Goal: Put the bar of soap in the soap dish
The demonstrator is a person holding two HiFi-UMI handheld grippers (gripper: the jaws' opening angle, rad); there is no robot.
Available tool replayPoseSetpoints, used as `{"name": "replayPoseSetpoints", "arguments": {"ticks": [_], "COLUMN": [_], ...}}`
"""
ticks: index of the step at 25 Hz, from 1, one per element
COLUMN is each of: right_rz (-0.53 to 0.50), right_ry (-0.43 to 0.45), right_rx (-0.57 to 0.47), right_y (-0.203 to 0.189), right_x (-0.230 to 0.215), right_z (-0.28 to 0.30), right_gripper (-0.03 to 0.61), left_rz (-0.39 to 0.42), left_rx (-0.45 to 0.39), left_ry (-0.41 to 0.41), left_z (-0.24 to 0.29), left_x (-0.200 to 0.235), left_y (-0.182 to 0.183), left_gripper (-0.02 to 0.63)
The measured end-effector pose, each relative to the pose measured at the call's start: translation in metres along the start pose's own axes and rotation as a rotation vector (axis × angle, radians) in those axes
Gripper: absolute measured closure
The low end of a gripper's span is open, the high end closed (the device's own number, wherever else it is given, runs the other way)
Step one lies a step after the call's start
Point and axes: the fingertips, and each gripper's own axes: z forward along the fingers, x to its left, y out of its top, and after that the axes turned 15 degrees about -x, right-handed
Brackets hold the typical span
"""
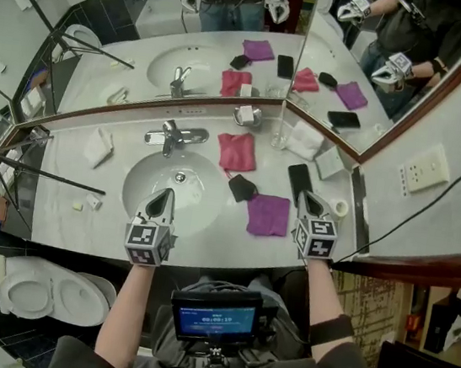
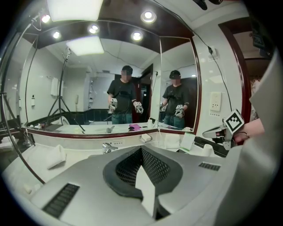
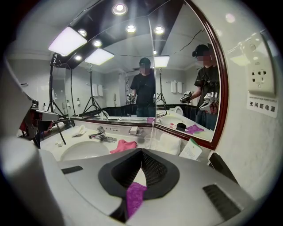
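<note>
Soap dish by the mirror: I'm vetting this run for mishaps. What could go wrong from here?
1. The soap dish sits beside a clear glass; a reaching gripper might knock the glass over.
2. The faucet stands roughly between the left gripper and the dish and could get clipped.
3. The dish already seems to hold a white block, so another bar may slide off.

Under the wall socket (image 3: 260,76) to my right, a small white label (image 3: 261,106) reads 无间断电源 in black characters. The screen (image 1: 216,319) at my chest shows pale lines of digits on blue, too small to read. The print on the tent card (image 3: 191,150) is unreadable as well.
</note>
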Motion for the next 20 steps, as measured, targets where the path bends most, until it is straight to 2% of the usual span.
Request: {"name": "replayPoseSetpoints", "arguments": {"ticks": [5, 11, 17, 20], "right_rz": [0.055, 0.315, 0.490, 0.569], "right_ry": [0.006, 0.000, 0.007, -0.006], "right_rx": [-0.009, -0.038, -0.047, -0.041], "right_y": [0.001, 0.010, 0.019, 0.016], "right_x": [0.007, 0.026, 0.054, 0.064], "right_z": [0.006, 0.028, 0.065, 0.089], "right_gripper": [0.560, 0.560, 0.558, 0.540], "left_rz": [0.007, 0.013, 0.011, 0.031], "left_rx": [0.005, 0.017, 0.025, 0.045], "left_ry": [0.003, -0.017, -0.028, -0.062], "left_z": [0.002, 0.007, 0.017, 0.021], "left_x": [-0.001, -0.005, -0.008, -0.005], "left_y": [0.000, -0.004, -0.004, -0.012], "left_gripper": [0.614, 0.614, 0.614, 0.614]}}
